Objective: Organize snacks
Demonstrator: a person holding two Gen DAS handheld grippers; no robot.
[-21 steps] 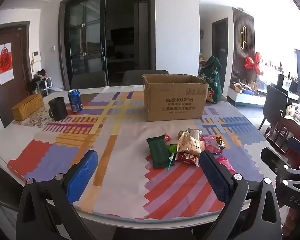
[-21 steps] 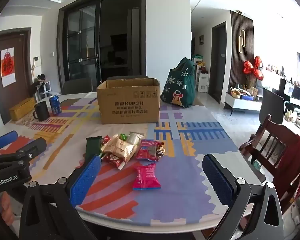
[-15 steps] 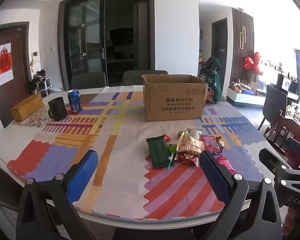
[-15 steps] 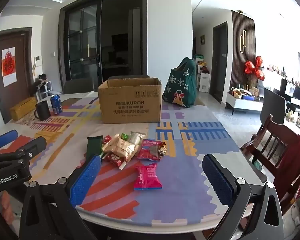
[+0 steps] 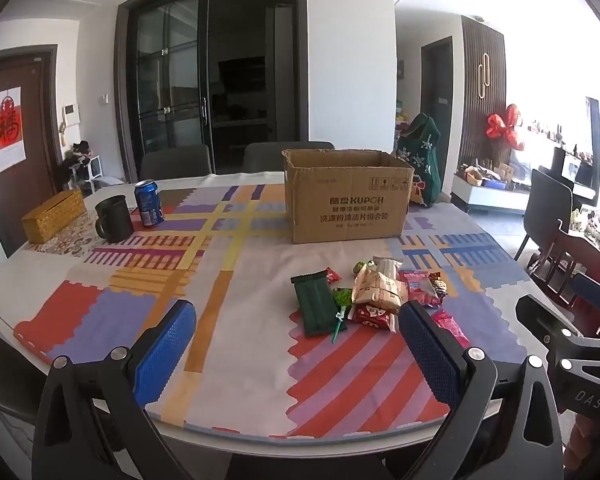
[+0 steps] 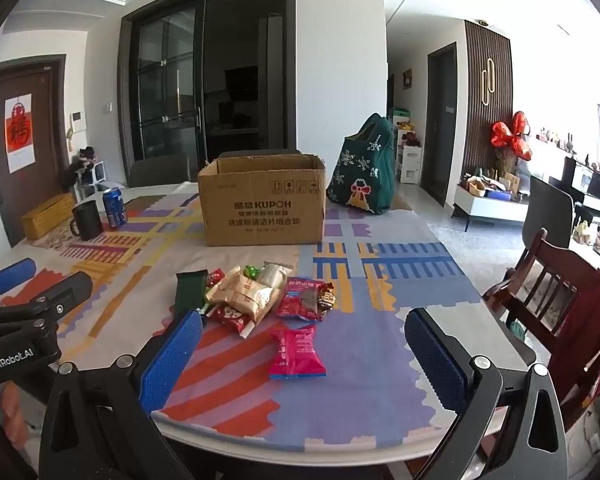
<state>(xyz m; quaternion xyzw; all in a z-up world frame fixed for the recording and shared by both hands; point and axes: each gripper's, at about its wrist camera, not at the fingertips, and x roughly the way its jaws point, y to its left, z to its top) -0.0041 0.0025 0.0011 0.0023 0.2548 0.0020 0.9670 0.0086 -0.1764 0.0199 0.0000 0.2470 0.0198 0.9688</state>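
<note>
Both grippers hover at the near table edge, left gripper [image 5: 296,344] and right gripper [image 6: 304,354] spread wide, gripping nothing. The snacks [image 6: 256,300] lie heaped mid-table, just in front of the open cardboard box [image 6: 264,200].

Left gripper [image 5: 296,344] held tilted downward, jaws spread wide, nothing between the blue pads [image 5: 166,350]. Right gripper [image 6: 304,356] likewise tilted downward, jaws wide apart and empty, just beside the left, side by side.
</note>
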